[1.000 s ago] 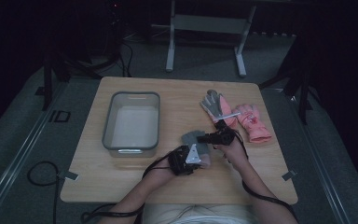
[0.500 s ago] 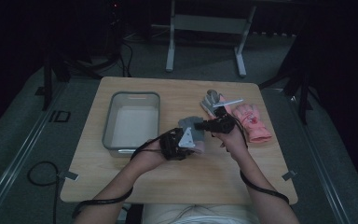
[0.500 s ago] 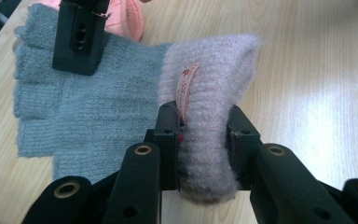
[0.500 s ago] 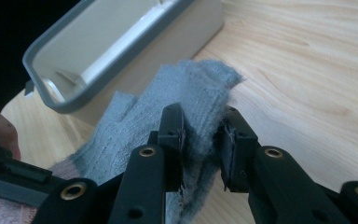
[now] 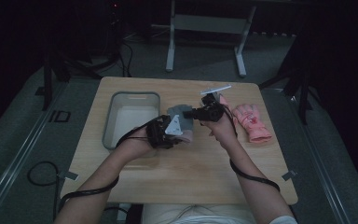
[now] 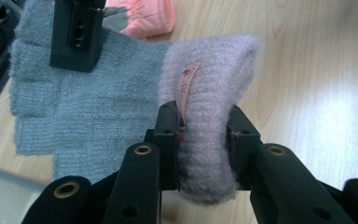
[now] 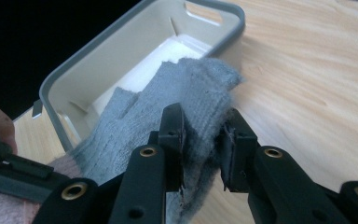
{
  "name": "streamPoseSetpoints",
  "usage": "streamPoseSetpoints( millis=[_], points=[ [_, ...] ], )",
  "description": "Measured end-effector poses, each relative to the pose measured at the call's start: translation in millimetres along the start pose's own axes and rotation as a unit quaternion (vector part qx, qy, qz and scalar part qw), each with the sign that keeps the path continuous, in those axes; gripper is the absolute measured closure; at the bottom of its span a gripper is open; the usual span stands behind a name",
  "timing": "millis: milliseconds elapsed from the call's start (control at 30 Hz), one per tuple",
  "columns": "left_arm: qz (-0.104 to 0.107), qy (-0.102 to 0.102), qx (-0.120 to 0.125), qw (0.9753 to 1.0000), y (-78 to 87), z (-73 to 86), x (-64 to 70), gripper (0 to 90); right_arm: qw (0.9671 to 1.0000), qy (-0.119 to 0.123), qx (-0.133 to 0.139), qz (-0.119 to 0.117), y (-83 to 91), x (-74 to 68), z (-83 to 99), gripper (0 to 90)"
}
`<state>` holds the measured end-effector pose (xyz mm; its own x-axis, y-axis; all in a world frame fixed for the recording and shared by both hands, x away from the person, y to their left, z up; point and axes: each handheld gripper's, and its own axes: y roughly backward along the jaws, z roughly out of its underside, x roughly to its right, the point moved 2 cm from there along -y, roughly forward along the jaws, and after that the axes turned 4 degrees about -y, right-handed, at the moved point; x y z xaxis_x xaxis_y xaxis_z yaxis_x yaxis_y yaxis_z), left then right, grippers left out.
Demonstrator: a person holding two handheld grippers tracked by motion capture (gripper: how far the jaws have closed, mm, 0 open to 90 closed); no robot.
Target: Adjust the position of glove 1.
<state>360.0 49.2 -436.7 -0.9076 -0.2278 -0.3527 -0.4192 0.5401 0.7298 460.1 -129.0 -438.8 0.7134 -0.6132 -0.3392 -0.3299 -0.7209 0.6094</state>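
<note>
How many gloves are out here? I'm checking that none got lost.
2 that I can see: a grey glove held between both grippers beside the bin, and a pink glove lying on the table's right side. Another could be hidden.

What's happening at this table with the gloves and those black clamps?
A person holds a clamp tool in each hand, and both are gripping one grey knit glove. The left gripper is shut on its pinkish cuff, while the right gripper pinches the finger end. The glove hangs between them beside a grey bin. A pink glove lies on the wooden table to the right.
</note>
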Motion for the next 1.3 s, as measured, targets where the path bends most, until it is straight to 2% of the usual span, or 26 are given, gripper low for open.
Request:
streamPoseSetpoints(
  millis=[100, 333, 733, 833, 867, 1033, 1133, 1167, 1300],
  points=[
    [-0.011, 0.003, 0.002, 0.9999, 7.2, 8.2, -5.5, 70.6, 1.0, 0.009, 0.002, -0.002, -6.0, -6.4, -9.7, 73.3],
    [-0.02, 0.022, 0.009, 0.9995, 17.3, 29.5, -16.0, 70.6, 0.9997, 0.024, 0.006, 0.0, -24.9, -22.3, -29.1, 73.4],
    [-0.03, 0.042, -0.011, 0.9986, 41.5, 69.4, -35.1, 70.5, 0.9992, 0.039, 0.001, -0.008, -67.8, -50.7, -55.8, 73.4],
    [-0.031, 0.049, -0.019, 0.9981, 46.2, 83.7, -39.1, 70.4, 0.9989, 0.043, -0.002, -0.018, -79.6, -60.0, -61.0, 73.4],
    [-0.034, 0.045, -0.021, 0.9982, 47.3, 90.4, -39.8, 70.4, 0.9987, 0.045, -0.001, -0.023, -83.4, -63.6, -62.5, 73.4],
    [-0.042, 0.055, -0.027, 0.9972, 50.2, 112.5, -43.6, 70.3, 0.998, 0.058, -0.005, -0.026, -102.5, -78.6, -68.9, 73.4],
    [-0.036, 0.061, -0.043, 0.9965, 47.3, 121.2, -47.6, 70.1, 0.998, 0.053, -0.011, -0.034, -115.4, -80.1, -69.7, 73.4],
    [-0.031, 0.063, -0.056, 0.996, 44.6, 124.3, -49.7, 70.1, 0.998, 0.049, -0.014, -0.037, -118.6, -80.0, -69.0, 73.4],
    [-0.01, 0.072, -0.07, 0.9949, 33.9, 131.7, -54.6, 70.1, 0.9982, 0.042, -0.031, -0.029, -135.0, -74.1, -63.7, 73.4]
  ],
)
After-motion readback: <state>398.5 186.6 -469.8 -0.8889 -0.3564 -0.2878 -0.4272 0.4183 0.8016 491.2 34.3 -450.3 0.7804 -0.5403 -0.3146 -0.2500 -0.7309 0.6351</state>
